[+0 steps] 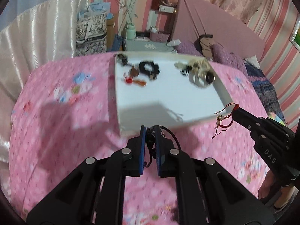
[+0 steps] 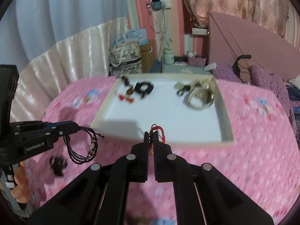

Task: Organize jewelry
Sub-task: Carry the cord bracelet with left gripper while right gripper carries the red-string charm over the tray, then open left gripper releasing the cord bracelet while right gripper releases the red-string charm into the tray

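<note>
My left gripper is shut on a dark braided cord bracelet, which hangs in loops from it in the right wrist view. My right gripper is shut on a red string bracelet, seen dangling with small beads in the left wrist view. Both are held above the pink bedspread just in front of a shallow white tray. The tray holds a black scrunchie, red and orange bits, and a pile of rings and bangles.
A small dark item lies on the pink floral bedspread at the left. A purple pillow and pink headboard are behind the tray on the right. Bags and a bedside shelf stand beyond the bed.
</note>
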Tool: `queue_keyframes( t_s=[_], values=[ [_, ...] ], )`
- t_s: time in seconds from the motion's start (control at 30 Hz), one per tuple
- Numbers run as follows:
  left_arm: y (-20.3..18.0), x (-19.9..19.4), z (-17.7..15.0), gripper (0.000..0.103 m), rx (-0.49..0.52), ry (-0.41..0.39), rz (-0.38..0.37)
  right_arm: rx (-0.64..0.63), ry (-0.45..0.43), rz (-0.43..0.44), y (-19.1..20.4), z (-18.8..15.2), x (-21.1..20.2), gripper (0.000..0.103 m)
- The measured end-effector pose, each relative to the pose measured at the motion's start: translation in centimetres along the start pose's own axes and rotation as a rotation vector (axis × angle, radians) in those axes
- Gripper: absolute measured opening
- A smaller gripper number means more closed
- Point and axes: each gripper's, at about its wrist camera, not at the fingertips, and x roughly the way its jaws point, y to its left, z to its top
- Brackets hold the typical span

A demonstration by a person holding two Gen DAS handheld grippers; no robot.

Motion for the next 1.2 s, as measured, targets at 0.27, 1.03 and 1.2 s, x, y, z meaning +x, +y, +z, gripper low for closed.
queue_keyframes(
  t_s=[0.27,1.03,1.2],
  values=[
    [-1.0,5.0,5.2,0.007,-0.020,0.000,-0.023,0.019,0.012,-0.039,-2.0,4.4,5.1,0.003],
    [-0.5,15.6,6.8,0.007,0.043,0.148,0.143,0.014,0.218,-0.133,-4.1,3.6,16.4,0.003],
    [-0.7,16.7,6.7,0.008,0.055,0.159,0.173,0.017,0.217,-0.144,-4.4,3.4,17.2,0.003]
  ],
)
